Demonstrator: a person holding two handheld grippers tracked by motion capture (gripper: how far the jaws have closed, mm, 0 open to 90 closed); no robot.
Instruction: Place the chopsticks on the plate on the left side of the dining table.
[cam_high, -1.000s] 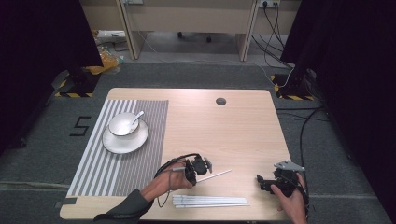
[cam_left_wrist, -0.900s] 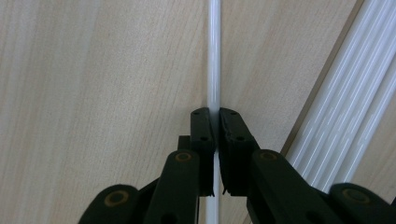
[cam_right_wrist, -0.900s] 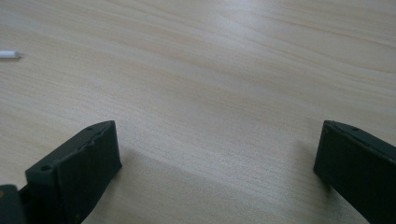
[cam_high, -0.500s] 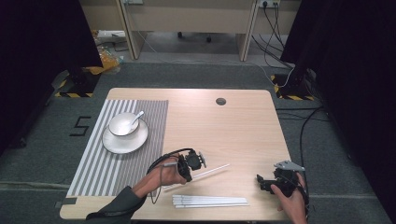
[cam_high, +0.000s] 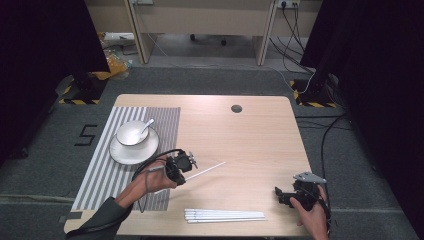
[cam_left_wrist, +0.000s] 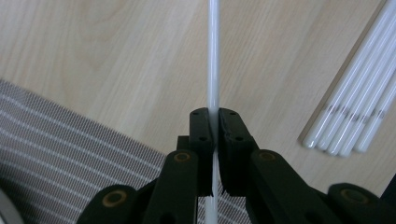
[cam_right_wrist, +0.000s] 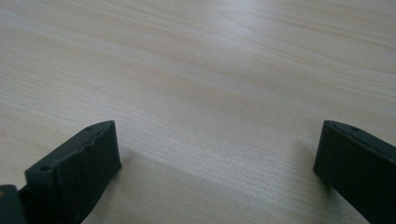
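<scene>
The left gripper (cam_high: 186, 164) is clamped on one white straw (cam_high: 205, 169); in the left gripper view the jaws stand closed on the straw (cam_left_wrist: 213, 70), which passes straight up between the two pads and runs on past them over the table (cam_left_wrist: 116, 56). In the high view the straw slants from the gripper up and to the right, its free end over bare wood, and the gripper sits just off the right edge of the striped mat (cam_high: 100, 175). All places below are given relative to that mat. A saucer (cam_high: 126, 154) with a bowl (cam_high: 131, 133) and a spoon (cam_high: 147, 126) rests on the mat's upper part, just up and left of the left gripper. A bundle of straws (cam_high: 225, 216) lies flat on the table to the right of the mat's lower corner, near the front edge, well apart from the held straw; the same bundle (cam_left_wrist: 355, 112) appears at the right of the left gripper view. The right gripper (cam_high: 286, 194) is far right of the mat, near the table's front right corner. In the right gripper view its jaws stand wide apart over bare wood (cam_right_wrist: 210, 93) with nothing between them.
</scene>
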